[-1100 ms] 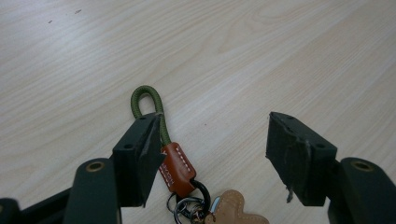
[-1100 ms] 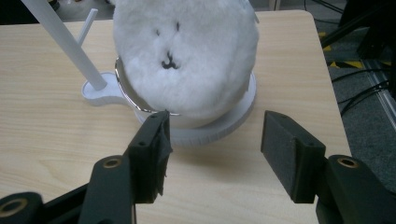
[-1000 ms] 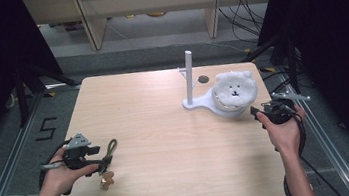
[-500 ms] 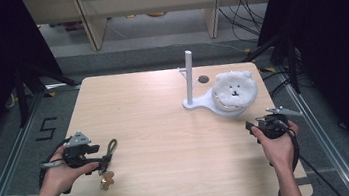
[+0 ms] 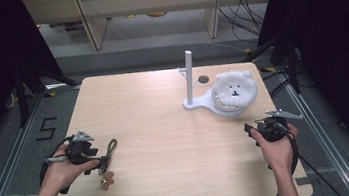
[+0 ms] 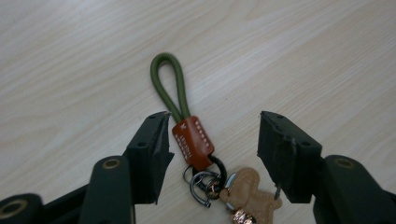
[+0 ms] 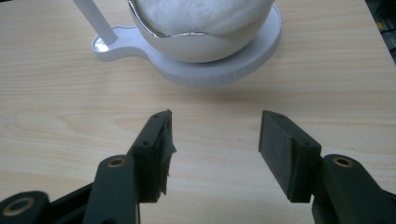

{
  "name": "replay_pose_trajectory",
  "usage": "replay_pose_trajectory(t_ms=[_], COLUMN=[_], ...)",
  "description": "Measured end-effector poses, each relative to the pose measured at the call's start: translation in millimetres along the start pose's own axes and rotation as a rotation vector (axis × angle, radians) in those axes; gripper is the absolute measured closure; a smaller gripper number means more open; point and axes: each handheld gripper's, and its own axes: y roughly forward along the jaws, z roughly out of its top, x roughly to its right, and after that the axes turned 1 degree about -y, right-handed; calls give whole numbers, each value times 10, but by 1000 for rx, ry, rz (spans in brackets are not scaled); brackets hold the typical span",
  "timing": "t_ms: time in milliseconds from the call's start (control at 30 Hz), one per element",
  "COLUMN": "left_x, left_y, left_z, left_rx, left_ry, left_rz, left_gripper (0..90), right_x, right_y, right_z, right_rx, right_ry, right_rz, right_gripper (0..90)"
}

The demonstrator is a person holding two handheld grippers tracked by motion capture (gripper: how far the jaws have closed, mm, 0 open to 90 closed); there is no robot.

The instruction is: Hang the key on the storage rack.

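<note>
- In the high view the left gripper point(image 5: 100, 160) sits at the lower left of the frame, held low over the wooden table point(image 5: 154, 115) by the person's left hand point(image 5: 62, 167).
- The keychain point(image 5: 107, 161) lies on the table at the tip of that gripper, at the lower left of the high view; its olive cord loop point(image 5: 112, 147) points toward the upper right and its tan bear charm point(image 5: 106, 179) lies toward the bottom edge.
- In the left gripper view the jaws of the left gripper point(image 6: 212, 135) stand wide apart and have just been closing; the keychain's brown leather tab point(image 6: 193, 141) lies between them, just beside the left jaw, with no pad pressing on it.
- In that view the green loop point(image 6: 169, 84) runs up toward the middle of the frame, while the metal rings point(image 6: 205, 179) and the bear charm point(image 6: 247, 189) sit at the bottom centre.
- The right gripper point(image 5: 250, 130) is at the lower right of the high view, held by the right hand point(image 5: 276, 146) above bare tabletop.
- In the right gripper view its jaws are spread wide, with nothing between them but wood grain.
- A white stand point(image 5: 198, 104) with an upright post point(image 5: 189, 76) sits at the upper right of the high view; a white bowl point(image 7: 210, 46) on its round base holds a fluffy white bear-faced plush point(image 5: 233, 88).
- That stand is near the right gripper, above it in the frame, and well apart from the keychain.
</note>
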Motion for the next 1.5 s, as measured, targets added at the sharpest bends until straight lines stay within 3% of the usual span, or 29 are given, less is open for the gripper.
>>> replay_pose_trajectory(t_ms=[200, 300, 367, 400, 533, 567, 600, 633, 667, 700, 733, 800, 867, 900, 933, 967, 1000, 1033, 1100, 1133, 1367, 1400, 1500], left_x=[4, -1, -14, -16, -33, -21, -34, -13, -24, -3, -10, 2, -21, -24, -14, 2, -4, 6, -11, 0, -2, -5, -7], left_y=[144, 222, 278, 296, 365, 387, 395, 408, 413, 428, 427, 434, 436, 442, 451, 462, 467, 478, 490, 495, 506, 511, 524], left_z=[16, 48, 70, 81, 117, 114, 123, 120, 132, 122, 130, 134, 146, 147, 146, 142, 144, 139, 141, 137, 134, 132, 124], left_rx=[-107, -152, -173, -193, -219, -213, -221, -224, -234, -230, -242, -250, -254, -256, -258, -260, -270, -272, -276, -272, -279, -280, -283], left_ry=[-39, -53, -65, -76, -105, -124, -99, -125, -101, -113, -87, -91, -54, -54, -71, -98, -90, -107, -67, -78, -83, -83, -95], left_rz=[14, 18, 25, 32, 39, 42, 46, 44, 46, 47, 49, 50, 58, 57, 54, 54, 51, 48, 50, 49, 61, 62, 61], left_gripper=[466, 477, 483, 488, 510, 516, 523, 529, 536, 544, 552, 567, 575, 579, 581, 584, 586, 588, 597, 607, 628, 629, 631], right_x=[-1, 5, 15, 55, 40, 37, 36, 36, 32, 32, 31, 31, 22, 20, -17, -16, -6, -1, 23, -4, 10, 42, 45], right_y=[25, 13, 22, 28, 17, 14, 17, 31, 32, 29, 30, 31, 34, 32, 11, 12, 27, 36, 22, 13, 28, 33, 36], right_z=[-20, -23, -31, -25, -28, -28, -29, -32, -32, -30, -30, -30, -31, -31, -34, -34, -41, -43, -36, -38, -50, -45, -48], right_rx=[-3, -17, -5, 6, -8, -17, -16, -5, -7, -11, -10, -12, -13, -16, -37, -37, -27, -21, -16, -31, -12, -7, -4], right_ry=[-16, 15, 1, -50, -31, -38, -42, -38, -36, -36, -37, -42, -40, -40, 5, 1, -14, -16, -38, 5, -9, -46, -52], right_rz=[4, 13, -7, -10, 16, 1, 2, 20, 18, 26, 28, 32, 28, 26, 11, 14, 9, 11, 15, 15, 10, 12, 9], right_gripper=[452, 452, 453, 452, 451, 451, 451, 450, 450, 450, 450, 450, 450, 450, 450, 450, 450, 450, 450, 450, 450, 450, 450])
